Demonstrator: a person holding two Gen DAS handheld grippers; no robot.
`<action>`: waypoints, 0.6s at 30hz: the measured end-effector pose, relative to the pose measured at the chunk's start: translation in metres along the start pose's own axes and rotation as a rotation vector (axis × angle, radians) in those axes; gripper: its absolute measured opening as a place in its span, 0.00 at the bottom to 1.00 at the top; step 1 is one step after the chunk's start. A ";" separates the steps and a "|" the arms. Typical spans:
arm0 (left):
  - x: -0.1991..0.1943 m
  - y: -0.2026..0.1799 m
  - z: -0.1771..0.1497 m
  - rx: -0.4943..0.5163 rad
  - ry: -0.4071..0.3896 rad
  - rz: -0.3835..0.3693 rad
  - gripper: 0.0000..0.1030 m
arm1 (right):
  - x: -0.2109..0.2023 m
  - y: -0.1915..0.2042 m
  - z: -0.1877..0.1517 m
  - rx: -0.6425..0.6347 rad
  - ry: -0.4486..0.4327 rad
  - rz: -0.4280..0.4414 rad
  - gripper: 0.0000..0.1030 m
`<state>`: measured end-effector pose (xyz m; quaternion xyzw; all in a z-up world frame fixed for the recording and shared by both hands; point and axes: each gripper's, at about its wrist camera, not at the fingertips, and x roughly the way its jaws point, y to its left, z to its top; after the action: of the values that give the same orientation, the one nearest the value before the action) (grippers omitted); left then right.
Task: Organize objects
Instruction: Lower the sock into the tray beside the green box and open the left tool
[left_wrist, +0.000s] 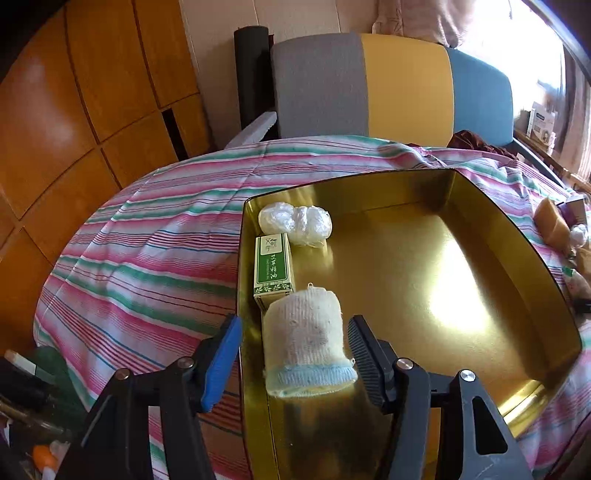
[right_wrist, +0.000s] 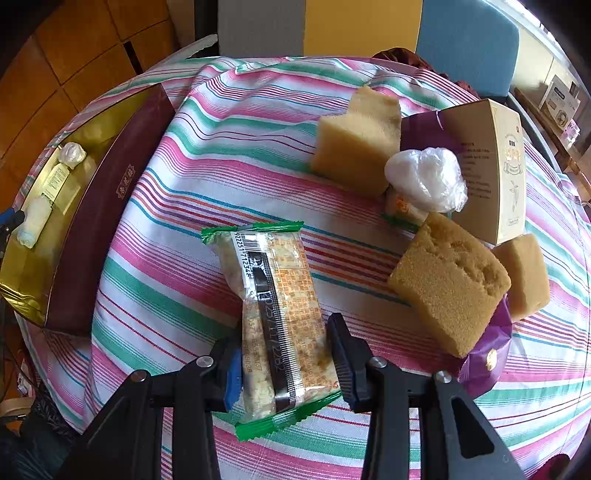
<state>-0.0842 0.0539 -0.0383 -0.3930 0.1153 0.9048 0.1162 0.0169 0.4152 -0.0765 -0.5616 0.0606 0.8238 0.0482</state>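
I am lining small things along the left wall of the gold tin (left_wrist: 480, 236): my left tongs (left_wrist: 293, 345) are standing apart around the rolled sock (left_wrist: 306, 343), just behind the green box (left_wrist: 272, 266). My right tongs (right_wrist: 286, 360) are clamped on the snack packet (right_wrist: 275, 314), right of the tin, above the striped cloth (right_wrist: 221, 147). A colour-block chair (left_wrist: 391, 85) is standing behind the tin.
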 end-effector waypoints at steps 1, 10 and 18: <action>-0.003 0.000 -0.002 -0.010 -0.003 -0.001 0.59 | -0.001 0.001 0.000 -0.002 -0.001 -0.001 0.39; -0.037 0.011 -0.018 -0.132 -0.033 -0.019 0.67 | -0.016 -0.005 -0.003 0.029 -0.044 0.004 0.39; -0.047 0.018 -0.027 -0.152 -0.042 -0.026 0.70 | -0.052 0.005 0.002 0.057 -0.137 0.053 0.39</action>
<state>-0.0404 0.0235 -0.0196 -0.3830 0.0390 0.9175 0.1000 0.0327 0.4103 -0.0274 -0.5003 0.0953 0.8593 0.0466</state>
